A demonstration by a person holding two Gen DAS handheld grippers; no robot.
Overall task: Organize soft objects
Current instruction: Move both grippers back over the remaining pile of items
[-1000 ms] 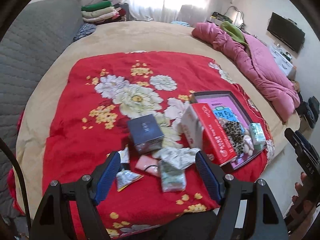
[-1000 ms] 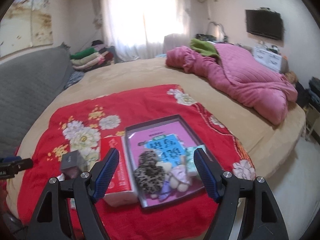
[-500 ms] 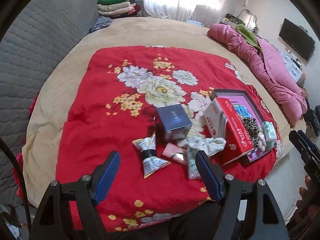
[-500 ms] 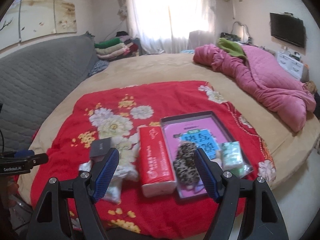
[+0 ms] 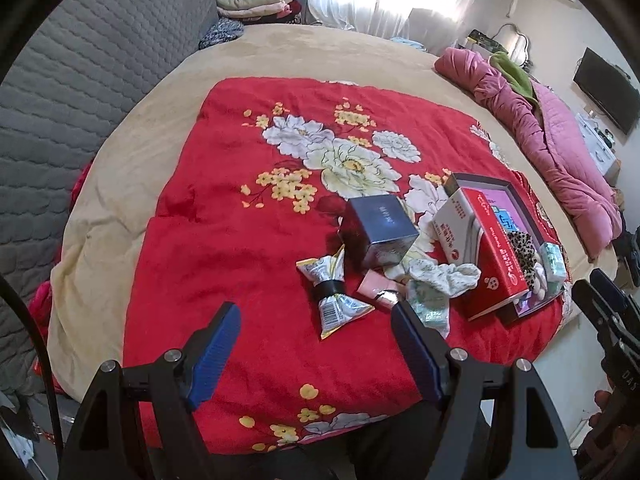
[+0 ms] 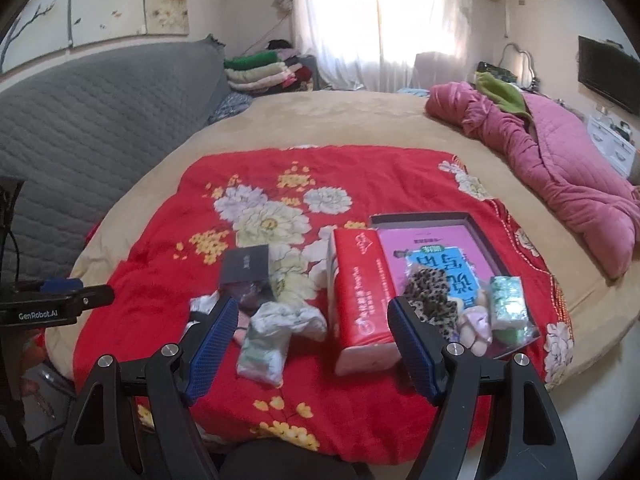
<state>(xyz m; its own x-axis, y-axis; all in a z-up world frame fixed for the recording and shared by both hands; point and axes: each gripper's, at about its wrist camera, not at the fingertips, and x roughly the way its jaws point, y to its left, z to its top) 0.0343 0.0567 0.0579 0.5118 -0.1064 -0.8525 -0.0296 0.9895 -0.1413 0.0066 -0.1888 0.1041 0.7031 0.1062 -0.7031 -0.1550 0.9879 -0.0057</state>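
A red floral blanket (image 5: 224, 248) on the bed carries a pile of items. A dark tray (image 6: 476, 224) holds a leopard-print scrunchie (image 6: 430, 300), a small plush toy (image 6: 476, 326) and a green tissue pack (image 6: 506, 300). A red tissue pack (image 6: 360, 296) leans on the tray's left edge. A white scrunchie (image 6: 288, 318), a tissue pack (image 6: 262, 350), a dark box (image 5: 380, 228), a snack bag (image 5: 332, 292) and a pink item (image 5: 376, 290) lie left of it. My left gripper (image 5: 316, 352) and right gripper (image 6: 312, 344) are open and empty, held above the near edge.
A pink quilt (image 6: 560, 168) lies bunched at the right of the bed. A grey padded headboard (image 6: 100, 120) stands at the left. Folded clothes (image 6: 260, 72) are stacked at the far end. The beige bed sheet (image 5: 320, 52) surrounds the blanket.
Both grippers have drawn back and to the left from the pile. The items now sit farther right in both views. Both grippers stay open.
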